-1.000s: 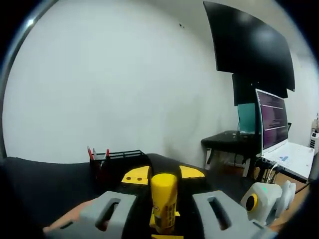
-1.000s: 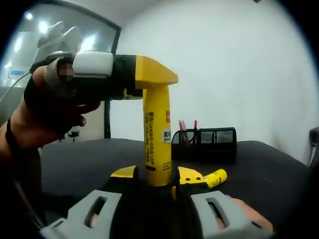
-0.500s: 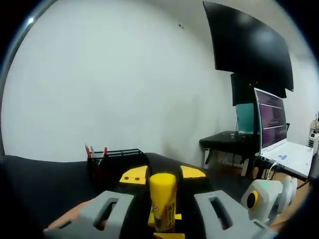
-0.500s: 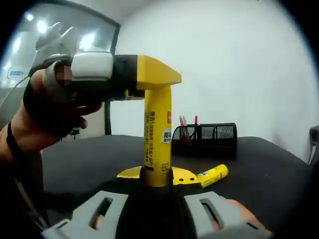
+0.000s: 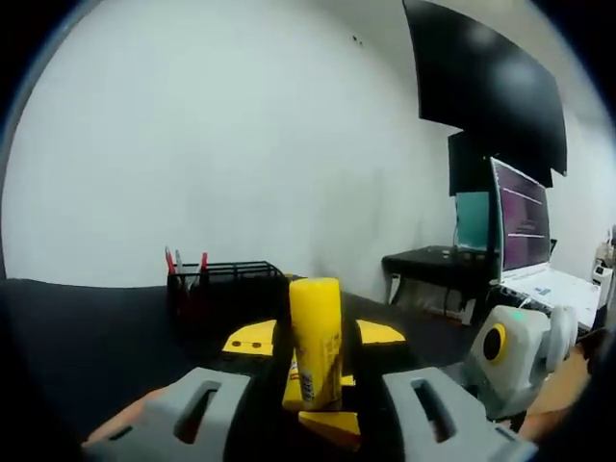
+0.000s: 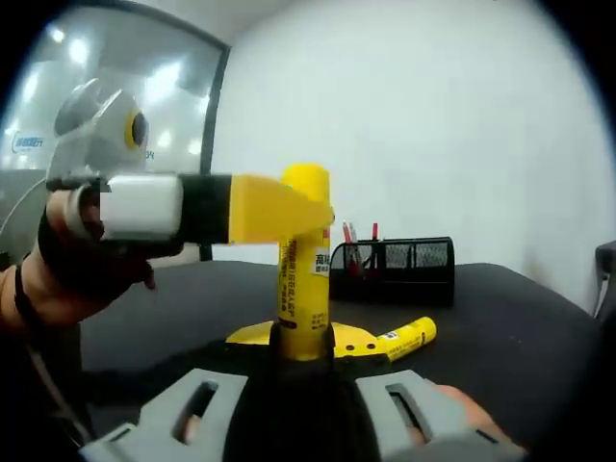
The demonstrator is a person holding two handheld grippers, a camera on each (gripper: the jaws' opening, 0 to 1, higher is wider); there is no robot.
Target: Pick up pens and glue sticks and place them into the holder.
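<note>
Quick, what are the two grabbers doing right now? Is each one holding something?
Left gripper: closed on the upper part of the upright glue stick.
Right gripper: closed on the same glue stick's black bottom end.

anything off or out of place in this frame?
One thing: both grippers hold the same upright glue stick, the left gripper near its top, the right gripper at its base. A second glue stick lies flat on the black table, outside the mesh holder.
</note>
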